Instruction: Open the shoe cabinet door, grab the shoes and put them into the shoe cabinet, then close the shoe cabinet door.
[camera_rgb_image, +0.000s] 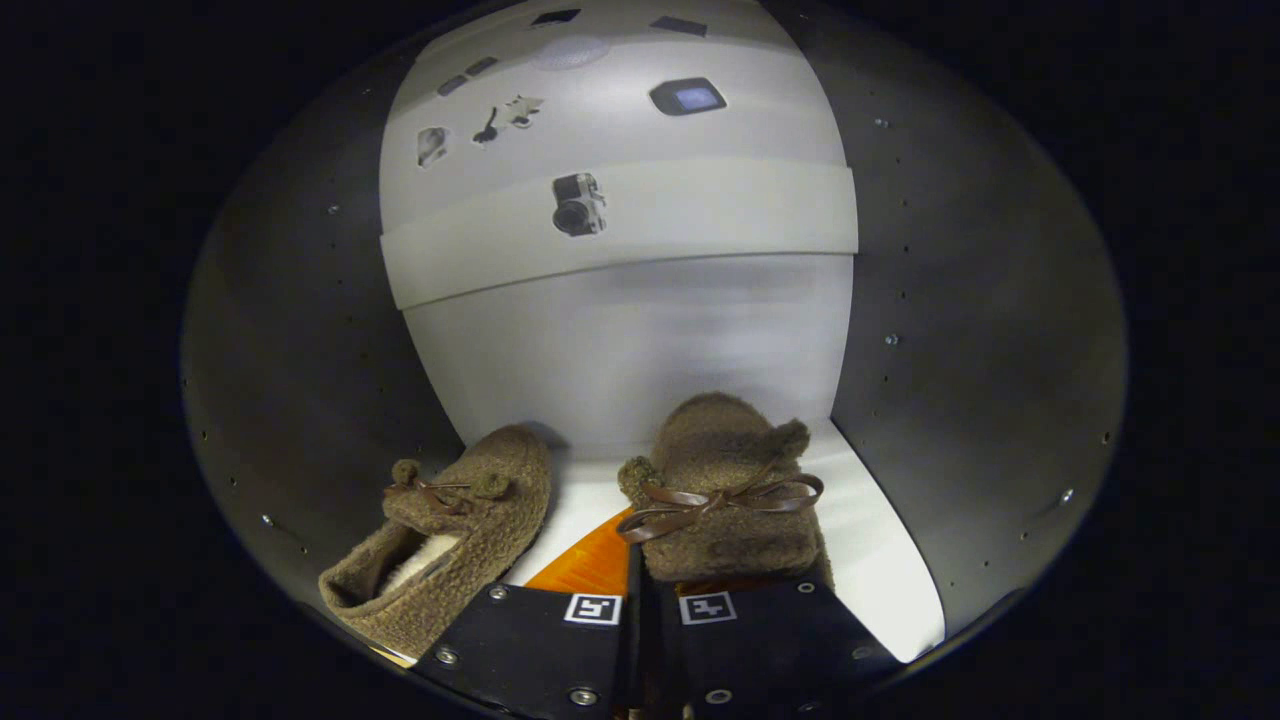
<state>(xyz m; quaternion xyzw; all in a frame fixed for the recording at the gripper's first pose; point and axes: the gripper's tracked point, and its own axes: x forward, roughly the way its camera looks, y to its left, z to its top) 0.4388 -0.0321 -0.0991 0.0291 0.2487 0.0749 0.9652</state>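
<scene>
Right shoe (722, 490) pinched in hand-held gripper (640, 590); left shoe (450, 530) beside.

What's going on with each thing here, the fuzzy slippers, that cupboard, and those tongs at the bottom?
Left brown fuzzy slipper with pompoms: lying free on the cabinet floor, toe pointing inward, tilted to one side.
Right brown fuzzy slipper with leather bow: upright, inside the cabinet, just ahead of the tongs.
Dark-walled shoe cabinet: door open, both slippers inside.
Tongs: nearly closed at the right slipper's heel; whether they pinch it, I cannot tell.
</scene>
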